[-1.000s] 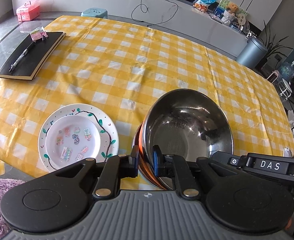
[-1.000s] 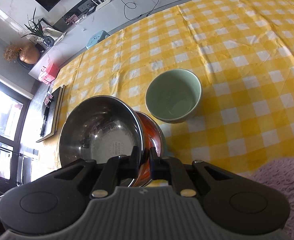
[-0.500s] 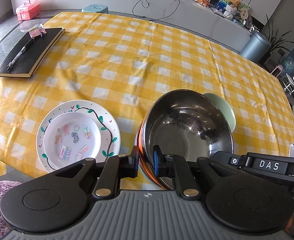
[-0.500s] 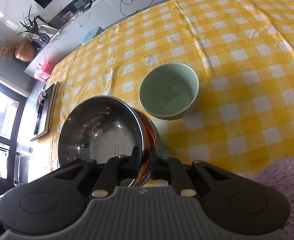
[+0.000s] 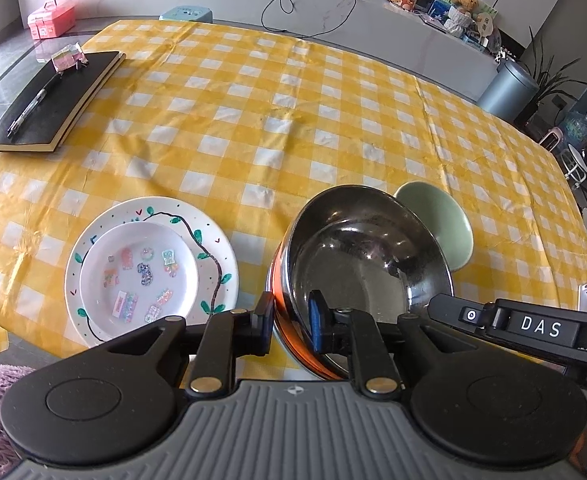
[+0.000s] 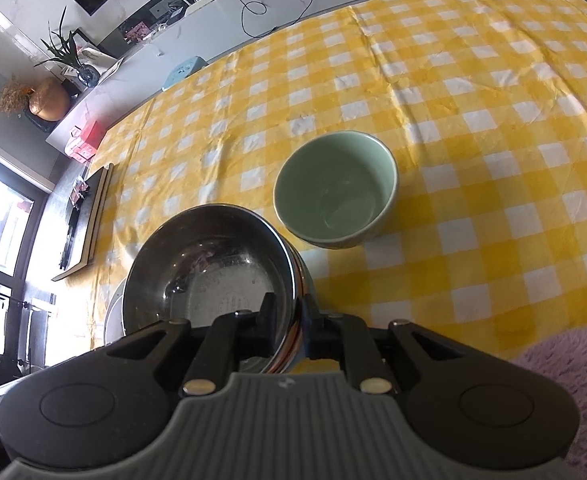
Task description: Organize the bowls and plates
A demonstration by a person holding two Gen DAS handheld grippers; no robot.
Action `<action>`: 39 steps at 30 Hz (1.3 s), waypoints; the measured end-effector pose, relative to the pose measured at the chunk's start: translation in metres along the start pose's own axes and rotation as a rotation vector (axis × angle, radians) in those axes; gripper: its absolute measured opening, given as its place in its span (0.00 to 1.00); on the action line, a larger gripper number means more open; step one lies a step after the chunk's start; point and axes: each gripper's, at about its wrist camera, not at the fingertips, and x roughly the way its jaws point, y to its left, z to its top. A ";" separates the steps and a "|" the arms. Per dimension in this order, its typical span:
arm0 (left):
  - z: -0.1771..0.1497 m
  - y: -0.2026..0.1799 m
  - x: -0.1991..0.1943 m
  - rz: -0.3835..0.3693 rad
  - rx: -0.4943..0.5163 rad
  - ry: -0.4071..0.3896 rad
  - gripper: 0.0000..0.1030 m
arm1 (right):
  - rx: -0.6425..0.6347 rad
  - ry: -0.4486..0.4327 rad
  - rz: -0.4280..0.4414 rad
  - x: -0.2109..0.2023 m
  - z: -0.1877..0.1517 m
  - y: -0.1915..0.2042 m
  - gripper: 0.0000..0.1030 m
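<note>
steel bowl (image 5: 367, 258) sits tilted above your yellow checked tablecloth (image 5: 253, 120), between the stacked plates (image 5: 149, 272) and green bowl (image 6: 335, 188); a grey counter runs behind. your left gripper (image 5: 291, 322) and right gripper (image 6: 287, 320) each pinch its rim, jaws nearly closed.

My right claw (image 6: 287, 322) pinches the near rim of the steel bowl (image 6: 209, 268), one finger inside, one outside. Just beyond it to the right sits the green bowl (image 6: 335, 190), upright on the yellow checked cloth (image 6: 473, 120). A black notebook (image 6: 89, 216) lies far left.
</note>
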 end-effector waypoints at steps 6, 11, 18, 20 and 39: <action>0.003 0.002 -0.008 -0.013 -0.007 -0.032 0.28 | -0.008 -0.025 -0.004 -0.005 0.001 0.001 0.28; 0.006 0.002 -0.016 -0.031 -0.004 -0.059 0.36 | -0.019 -0.064 0.008 -0.015 0.003 0.001 0.39; 0.014 -0.003 -0.027 -0.062 0.016 -0.125 0.43 | -0.037 -0.140 0.004 -0.032 0.011 -0.001 0.45; 0.017 -0.006 -0.027 -0.075 0.031 -0.133 0.43 | -0.037 -0.155 -0.006 -0.034 0.014 -0.004 0.45; 0.045 -0.046 0.006 -0.171 0.085 -0.105 0.46 | 0.058 -0.207 -0.061 -0.021 0.055 -0.043 0.53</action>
